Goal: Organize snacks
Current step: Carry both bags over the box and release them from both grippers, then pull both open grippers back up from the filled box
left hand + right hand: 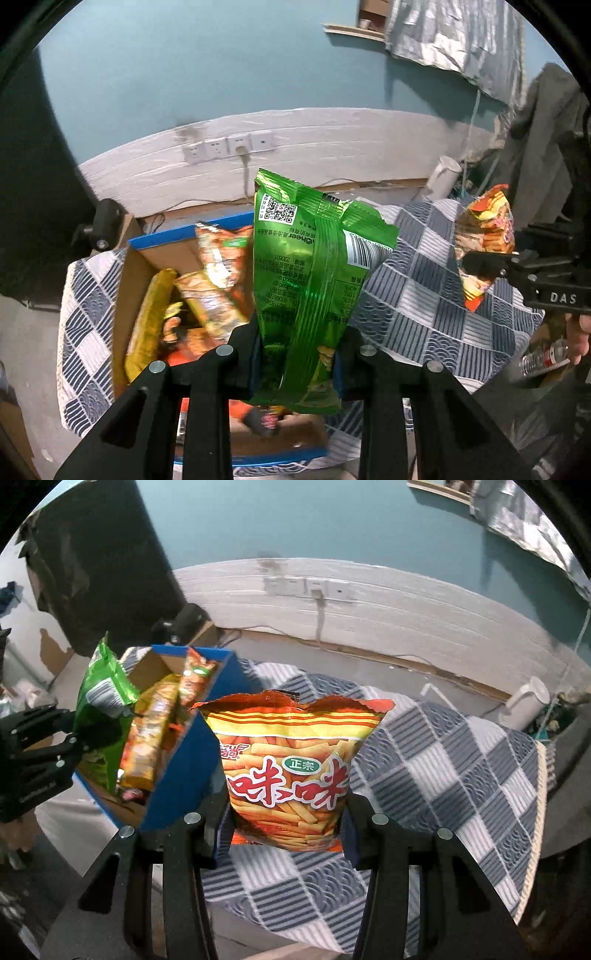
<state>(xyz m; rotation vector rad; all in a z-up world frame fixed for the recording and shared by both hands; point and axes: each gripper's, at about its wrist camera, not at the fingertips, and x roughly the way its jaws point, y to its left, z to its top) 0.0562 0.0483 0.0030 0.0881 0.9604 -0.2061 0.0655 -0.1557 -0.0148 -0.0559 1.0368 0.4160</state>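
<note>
Cardboard box (155,280) at nine o'clock already has several packs; we've left hand-held gripper (301,365) clamped on green bag (314,266), right hand-held gripper (290,830) clamped on orange chips bag (291,760), both unboxed.

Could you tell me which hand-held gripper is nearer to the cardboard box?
Left. The left hand-held gripper hangs above the cardboard box; the right hand-held gripper is beside it, over the cloth.

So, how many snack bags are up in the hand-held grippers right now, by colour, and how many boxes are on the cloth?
Green snack bag, pinched in the left hand-held gripper: 1
Orange-red snack bag, pinched in the right hand-held gripper: 1
Blue-edged cardboard box holding more bags, too jumbled to count: 1
Total: 2 held bags, 1 box
</note>
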